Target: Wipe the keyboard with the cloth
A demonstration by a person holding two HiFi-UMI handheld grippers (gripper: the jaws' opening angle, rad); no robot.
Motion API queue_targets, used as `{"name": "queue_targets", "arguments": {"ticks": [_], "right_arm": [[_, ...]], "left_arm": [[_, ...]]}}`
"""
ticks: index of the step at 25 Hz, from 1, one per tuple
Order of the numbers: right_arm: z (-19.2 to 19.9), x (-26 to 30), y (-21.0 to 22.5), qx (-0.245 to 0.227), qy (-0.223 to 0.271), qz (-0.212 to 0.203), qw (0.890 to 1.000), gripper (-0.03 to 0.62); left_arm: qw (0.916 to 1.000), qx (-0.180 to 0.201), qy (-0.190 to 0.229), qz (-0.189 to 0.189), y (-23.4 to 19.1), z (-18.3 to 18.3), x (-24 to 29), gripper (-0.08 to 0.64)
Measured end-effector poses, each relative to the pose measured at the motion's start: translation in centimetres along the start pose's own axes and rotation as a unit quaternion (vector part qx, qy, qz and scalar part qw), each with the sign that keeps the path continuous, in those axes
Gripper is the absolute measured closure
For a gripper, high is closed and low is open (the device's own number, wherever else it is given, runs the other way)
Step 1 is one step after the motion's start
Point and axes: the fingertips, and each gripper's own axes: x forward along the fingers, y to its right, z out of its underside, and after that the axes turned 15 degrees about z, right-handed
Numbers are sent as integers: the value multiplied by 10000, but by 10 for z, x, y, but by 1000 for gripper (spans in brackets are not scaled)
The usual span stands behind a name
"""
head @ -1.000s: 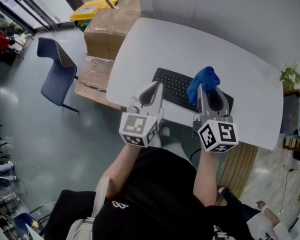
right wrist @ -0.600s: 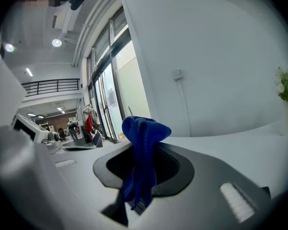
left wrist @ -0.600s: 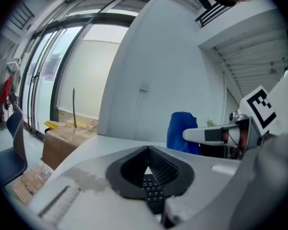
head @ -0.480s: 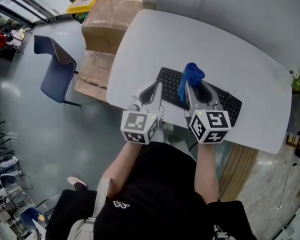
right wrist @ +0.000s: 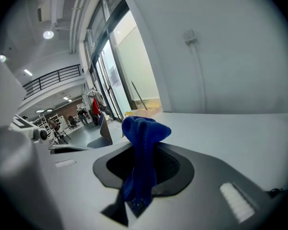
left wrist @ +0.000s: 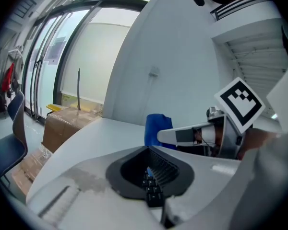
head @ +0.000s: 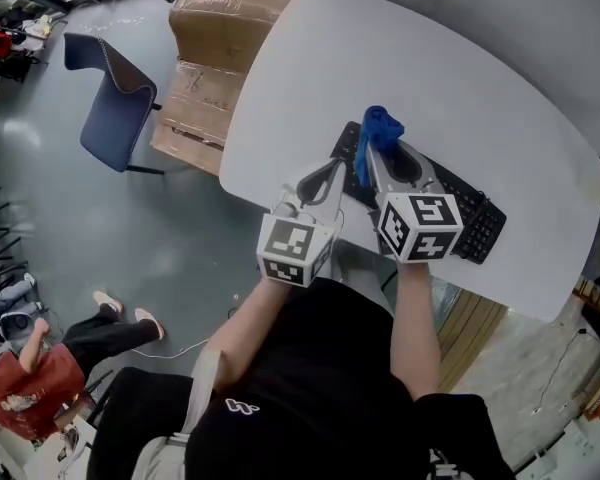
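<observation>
Cloth gripped, wiping hardly begun

The right gripper [head: 378, 158] is clamped on the blue cloth [head: 380, 128] over the left end of the keyboard [head: 472, 223], which lies by the desk's [head: 430, 68] front edge. The left gripper [head: 337, 165] is closed on nothing. Whether the cloth touches the keys is hidden, and most of the wiping likely remains.

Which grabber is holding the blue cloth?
The right gripper: its jaws pinch the blue cloth, which bunches up past their tips. The left gripper is shut with nothing between its jaws.
</observation>
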Motion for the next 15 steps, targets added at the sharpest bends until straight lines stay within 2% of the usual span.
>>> {"name": "queue_targets", "arguments": {"ticks": [5,15], "right_arm": [[23,31,-11,-113,-475,-86,9988,494],[62,73,-13,-21,-954,-120,9954,494]], "left_arm": [[9996,-170,-193,-93,-21,14,4,561],[9982,-201,-535,-182,-46,33,11,561]]}}
